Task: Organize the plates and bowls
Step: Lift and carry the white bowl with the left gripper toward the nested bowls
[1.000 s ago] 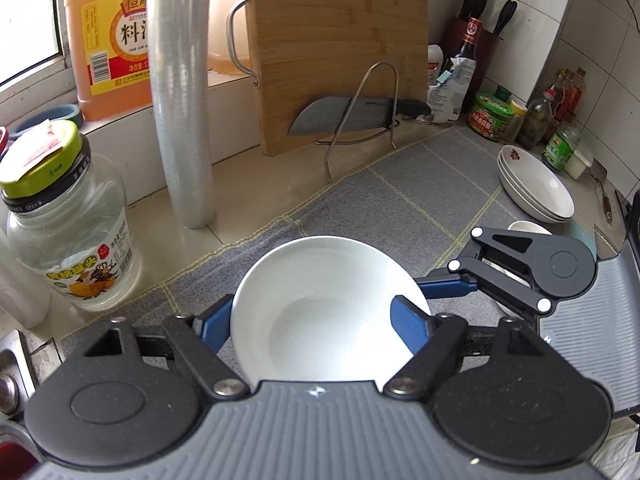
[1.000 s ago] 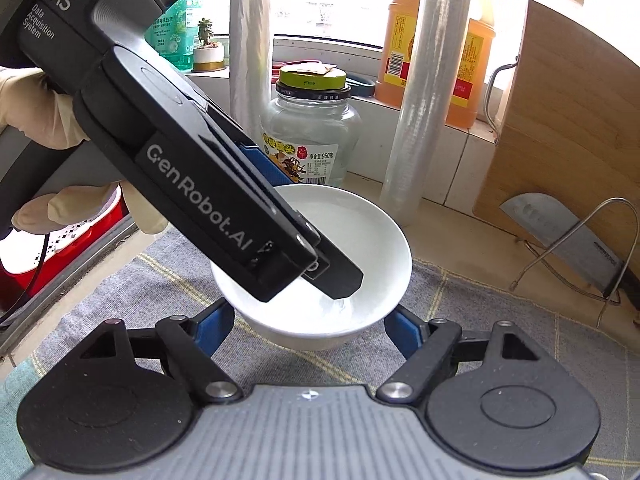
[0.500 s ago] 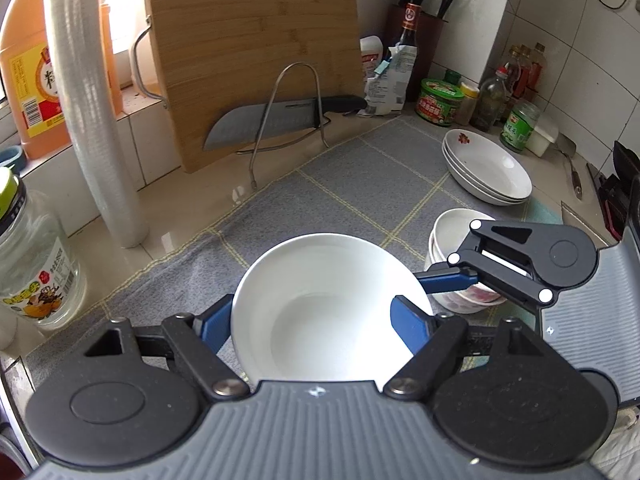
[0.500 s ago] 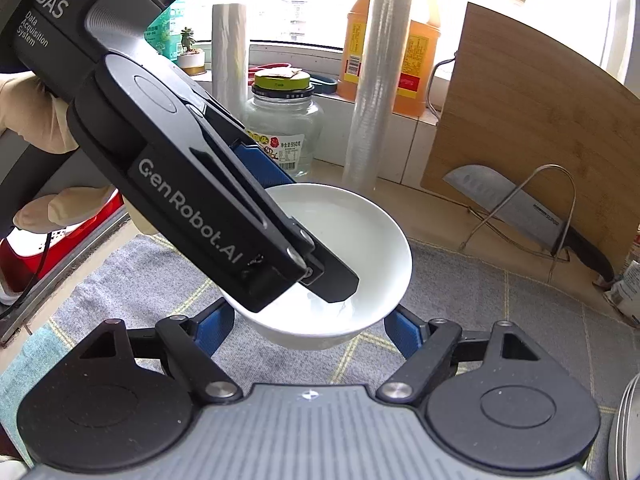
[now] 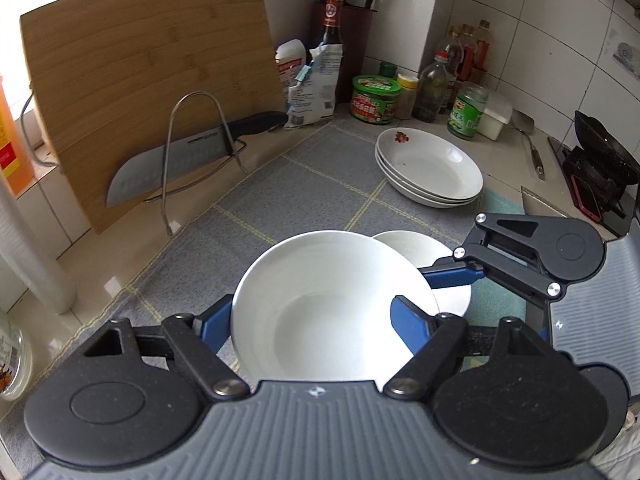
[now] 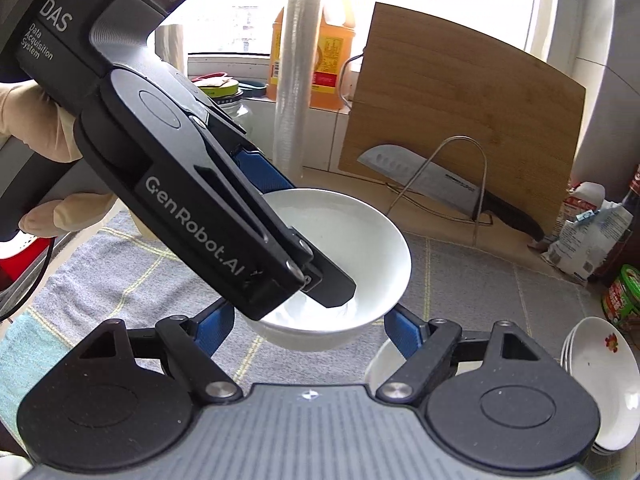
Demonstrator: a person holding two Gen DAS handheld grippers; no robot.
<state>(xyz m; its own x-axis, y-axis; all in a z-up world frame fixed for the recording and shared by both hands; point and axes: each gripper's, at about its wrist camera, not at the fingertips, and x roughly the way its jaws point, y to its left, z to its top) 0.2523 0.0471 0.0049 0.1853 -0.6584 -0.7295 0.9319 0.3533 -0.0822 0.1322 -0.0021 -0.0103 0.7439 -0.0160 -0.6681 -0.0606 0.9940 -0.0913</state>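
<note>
A plain white bowl [image 5: 320,312] hangs above the grey mat [image 5: 312,184], and my left gripper [image 5: 312,320] is shut on it. In the right wrist view one left finger reaches inside the bowl [image 6: 360,248]. My right gripper [image 6: 310,328] is closed on the bowl's lower sides from the other direction, and one of its blue fingers [image 5: 452,274] meets the right rim. Just behind the held bowl, a second white bowl [image 5: 416,248] rests on the mat. A stack of deep white plates [image 5: 432,172] with a red flower mark lies further back right.
A bamboo cutting board [image 5: 148,80] leans on the wall behind a knife in a wire rack [image 5: 176,156]. Jars and bottles [image 5: 376,98] crowd the back corner. A film roll [image 5: 32,264] stands left, a black pan [image 5: 600,140] right. A gloved hand [image 6: 36,120] holds the left gripper.
Both grippers have carried the bowl to the right along the counter and slightly up. The glass jar has slid out on the left, and the second bowl and plate stack are nearer.
</note>
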